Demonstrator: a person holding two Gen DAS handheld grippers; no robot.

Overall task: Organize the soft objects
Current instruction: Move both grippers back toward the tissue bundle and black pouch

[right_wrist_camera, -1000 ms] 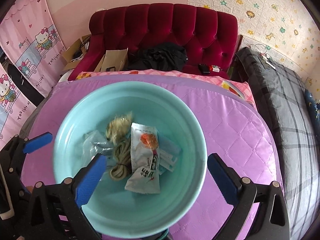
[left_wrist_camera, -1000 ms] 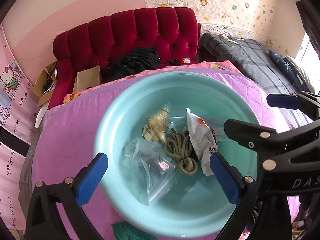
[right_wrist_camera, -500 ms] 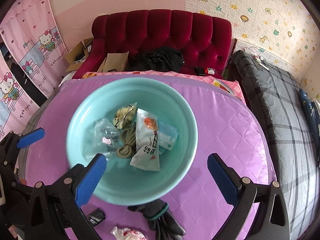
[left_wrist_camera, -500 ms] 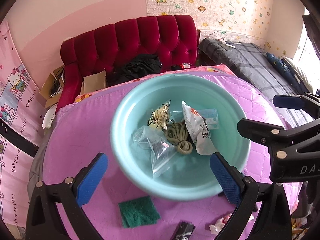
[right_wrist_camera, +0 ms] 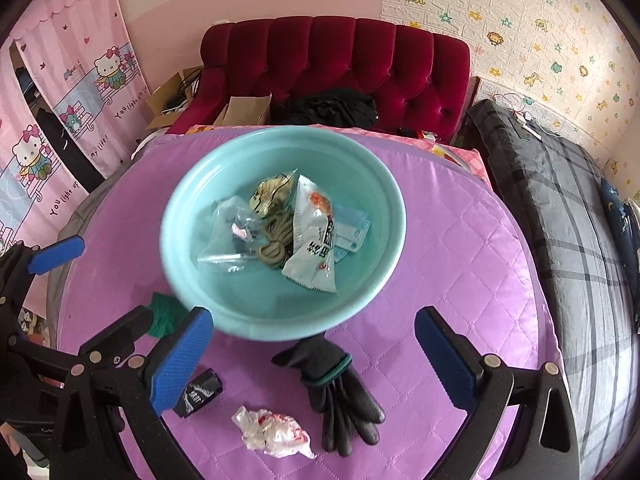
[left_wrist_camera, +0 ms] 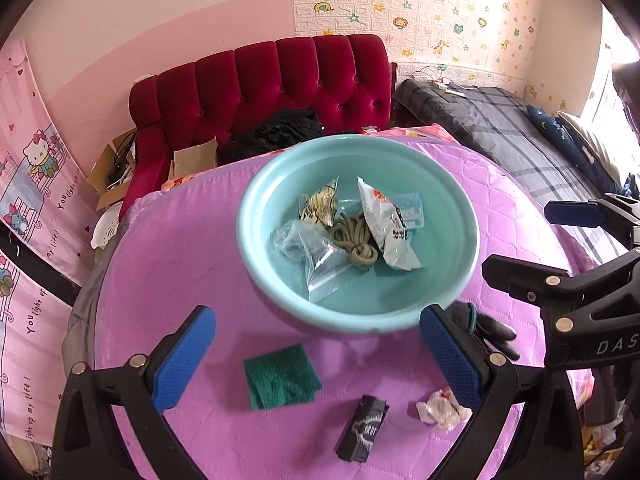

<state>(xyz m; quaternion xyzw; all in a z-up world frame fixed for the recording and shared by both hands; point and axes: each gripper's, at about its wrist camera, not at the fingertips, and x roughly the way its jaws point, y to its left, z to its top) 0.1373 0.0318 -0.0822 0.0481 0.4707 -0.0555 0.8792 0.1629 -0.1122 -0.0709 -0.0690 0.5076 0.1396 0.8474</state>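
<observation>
A teal basin [left_wrist_camera: 248, 240] [right_wrist_camera: 166, 240] stands on the purple quilted table [left_wrist_camera: 160, 280]. It holds a clear zip bag [left_wrist_camera: 316, 256], an olive rope coil [left_wrist_camera: 356, 240], a white snack packet [left_wrist_camera: 384, 228] and other small packets. In front of the basin lie a green cloth [left_wrist_camera: 282, 376] [right_wrist_camera: 164, 314], a black packet [left_wrist_camera: 364, 432] [right_wrist_camera: 198, 394], a crumpled white-red wrapper [left_wrist_camera: 440, 410] [right_wrist_camera: 274, 432] and black gloves [right_wrist_camera: 340, 392] [left_wrist_camera: 492, 330]. My left gripper [left_wrist_camera: 316, 314] is open and empty above the near rim and the green cloth. My right gripper [right_wrist_camera: 312, 316] is open and empty above the gloves.
A red tufted sofa [left_wrist_camera: 280, 80] with black clothing [right_wrist_camera: 328, 108] and a cardboard box [right_wrist_camera: 244, 110] stands behind the table. To the right runs a bed with grey plaid bedding [right_wrist_camera: 560, 208]. Pink cartoon curtains [right_wrist_camera: 72, 92] hang on the left.
Both grippers have pulled back and up from over the basin. The green cloth, black packet, wrapper and gloves in front of it have come into view. Both stay open.
</observation>
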